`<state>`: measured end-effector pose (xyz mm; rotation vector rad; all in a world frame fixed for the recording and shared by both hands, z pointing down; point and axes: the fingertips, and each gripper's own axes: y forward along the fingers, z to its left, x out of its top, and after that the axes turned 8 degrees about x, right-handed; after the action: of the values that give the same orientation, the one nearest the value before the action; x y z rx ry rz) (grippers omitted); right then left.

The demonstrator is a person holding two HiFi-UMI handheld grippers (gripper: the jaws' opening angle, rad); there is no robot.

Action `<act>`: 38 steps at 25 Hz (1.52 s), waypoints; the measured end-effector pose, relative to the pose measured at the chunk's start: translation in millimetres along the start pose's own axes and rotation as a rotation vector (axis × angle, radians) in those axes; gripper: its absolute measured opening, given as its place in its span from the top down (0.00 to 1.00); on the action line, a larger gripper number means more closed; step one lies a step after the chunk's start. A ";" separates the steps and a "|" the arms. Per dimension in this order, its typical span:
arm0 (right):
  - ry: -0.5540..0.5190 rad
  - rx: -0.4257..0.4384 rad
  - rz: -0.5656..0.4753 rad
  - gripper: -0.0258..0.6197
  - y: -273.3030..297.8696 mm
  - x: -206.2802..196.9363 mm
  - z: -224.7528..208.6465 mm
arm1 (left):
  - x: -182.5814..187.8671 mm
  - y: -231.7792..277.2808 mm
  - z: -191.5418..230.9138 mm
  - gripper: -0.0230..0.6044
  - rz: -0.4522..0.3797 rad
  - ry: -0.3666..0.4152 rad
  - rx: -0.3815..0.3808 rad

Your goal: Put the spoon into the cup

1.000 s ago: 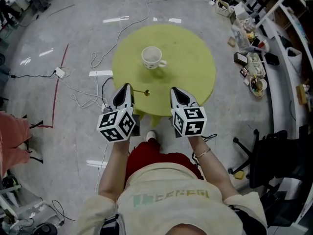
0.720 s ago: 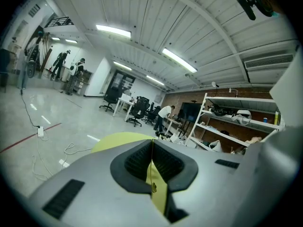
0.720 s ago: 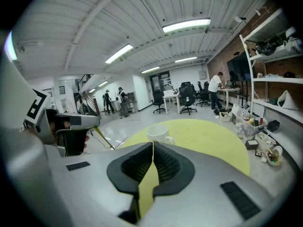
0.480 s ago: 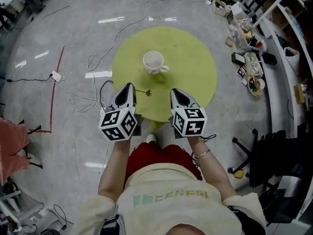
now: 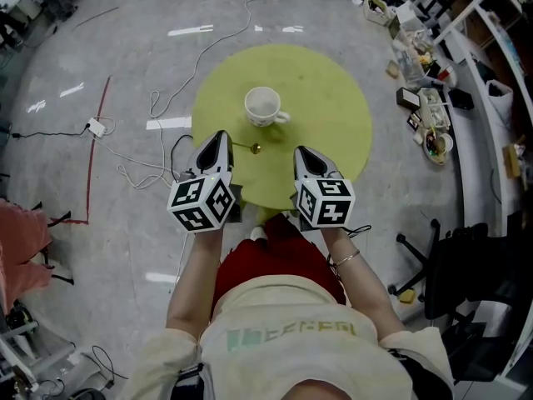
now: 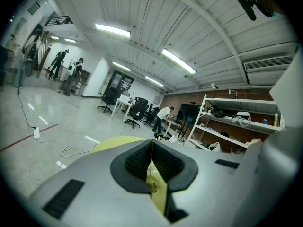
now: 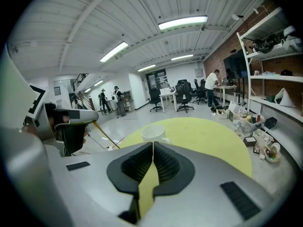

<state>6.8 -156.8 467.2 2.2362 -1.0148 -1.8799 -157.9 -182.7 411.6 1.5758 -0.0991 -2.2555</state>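
grey polished floor [image 5: 100,48] of a workshop hall, with a red tape line [image 5: 94,140] and a loose white cable [image 5: 158,107] at far left. round yellow-green table [image 5: 333,107] at centre.

item 1: left gripper [image 5: 219,137], grey body, cube with square markers, over the near-left edge of the table. jaws pressed together on the handle of a thin gold-coloured metal spoon [image 5: 246,147].

item 2: the spoon sticks out rightward from the jaw tips, bowl end pointing right. it sits on the near side of the cup, apart from it. contact with the table cannot be judged.

item 3: white ceramic cup [image 5: 263,106] with a side handle, upright on the table, mouth open, handle to the right. nothing seen inside.

item 4: right gripper [image 5: 301,152], same build, over the near-right edge of the table. jaws pressed together with nothing between them. it points towards the cup.

item 5: cluttered white shelving [image 5: 425,98] along the right edge, and a black office chair [image 5: 466,265] below it.
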 end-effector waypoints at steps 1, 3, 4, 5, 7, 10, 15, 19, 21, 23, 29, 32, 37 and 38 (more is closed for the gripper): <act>0.000 0.001 -0.001 0.90 2.6 2.5 -2.3 | 2.2 3.0 -0.8 0.93 -0.003 -0.002 0.001; -0.002 0.006 -0.006 0.90 8.3 9.6 -4.8 | 9.1 7.9 -1.5 0.93 -0.009 -0.005 0.001; -0.004 0.008 -0.009 0.90 11.4 14.3 -6.0 | 13.7 10.7 -2.0 0.93 -0.014 -0.008 0.000; -0.006 0.010 -0.013 0.90 14.9 19.4 -7.8 | 18.9 14.3 -3.1 0.93 -0.020 -0.009 -0.003; -0.010 0.013 -0.022 0.90 22.1 29.8 -13.0 | 29.4 23.3 -6.7 0.93 -0.035 -0.014 -0.009; -0.019 0.018 -0.029 0.90 30.0 43.2 -21.3 | 42.4 37.4 -13.5 0.93 -0.055 -0.024 -0.014; -0.033 0.026 -0.035 0.90 41.4 59.7 -33.8 | 55.5 59.8 -19.7 0.93 -0.071 -0.011 -0.011; -0.042 0.033 -0.037 0.90 50.6 72.3 -38.6 | 64.0 74.1 -17.8 0.93 -0.077 -0.003 0.000; -0.045 0.038 -0.035 0.90 52.5 76.5 -41.8 | 65.5 79.6 -18.7 0.93 -0.076 -0.001 0.006; -0.049 0.041 -0.034 0.90 55.9 80.0 -44.6 | 66.8 86.1 -19.7 0.93 -0.075 0.004 0.008; -0.054 0.050 -0.003 0.90 72.6 77.7 -51.1 | 61.8 108.3 -15.5 0.93 -0.059 0.017 0.024; -0.048 0.050 0.017 0.90 80.1 73.7 -59.8 | 54.1 121.2 -15.9 0.93 -0.040 0.025 0.032; -0.039 0.054 0.048 0.90 94.5 68.8 -71.3 | 43.6 141.4 -13.7 0.93 -0.013 0.018 0.045; -0.037 0.054 0.056 0.90 97.6 67.5 -73.0 | 41.7 145.2 -13.1 0.93 -0.008 0.017 0.047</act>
<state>31.8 -293.9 470.3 2.1846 -1.1350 -1.9008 -118.9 -329.2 409.4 1.6213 -0.1417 -2.2615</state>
